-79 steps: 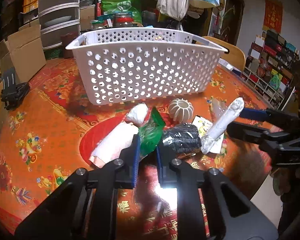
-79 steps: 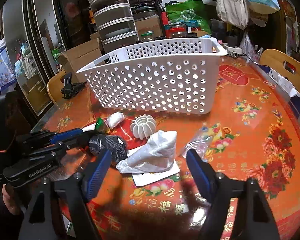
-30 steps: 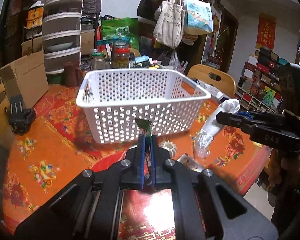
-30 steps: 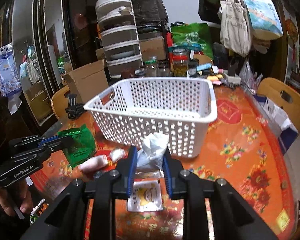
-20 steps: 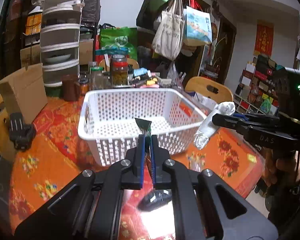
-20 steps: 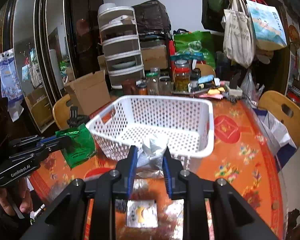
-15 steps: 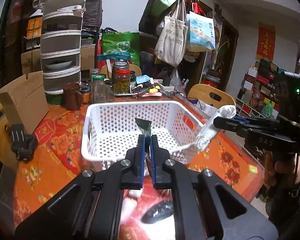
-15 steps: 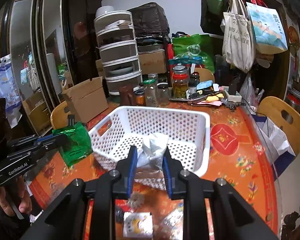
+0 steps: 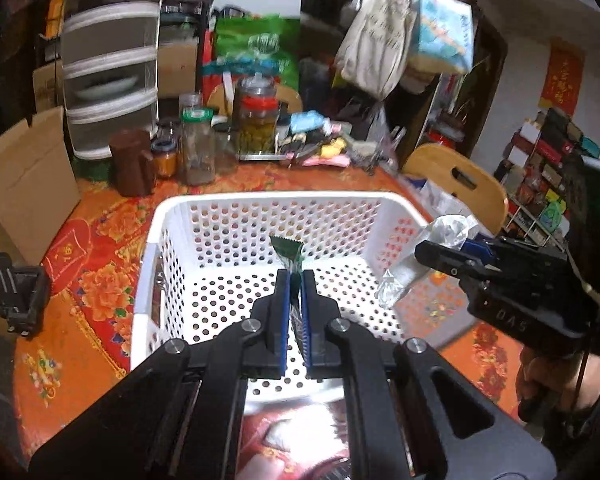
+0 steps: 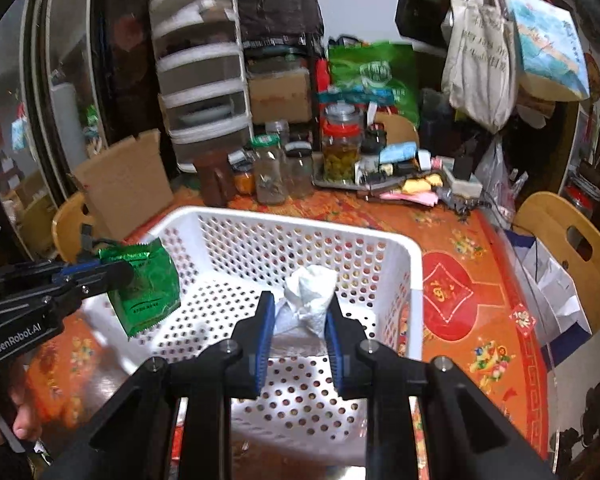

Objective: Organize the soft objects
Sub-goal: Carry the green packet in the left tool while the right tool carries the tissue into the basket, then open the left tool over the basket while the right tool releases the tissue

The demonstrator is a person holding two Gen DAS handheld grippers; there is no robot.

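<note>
A white perforated basket (image 9: 260, 204) (image 10: 380, 240) stands on the orange flowered table; I see nothing lying inside it. My left gripper (image 9: 294, 280) (image 10: 120, 270) is shut on a green foil packet (image 9: 287, 249) (image 10: 146, 286), held above the basket's near-left part. My right gripper (image 10: 300, 308) (image 9: 440, 254) is shut on a crumpled white and clear plastic bag (image 10: 308, 296) (image 9: 416, 258), which hangs over the basket's right rim in the left wrist view. A hand (image 9: 548, 376) grips the right tool.
Jars (image 10: 342, 148) and a tray of small items stand behind the basket. A cardboard box (image 9: 24, 176) and a black clamp (image 9: 18, 296) are at the left. A wooden chair (image 10: 572, 248) with a bag is at the right. Drawers and hanging bags fill the back.
Both grippers have risen and travelled forward from the loose items at the table's near edge to above the basket, each keeping hold of its packet or bag.
</note>
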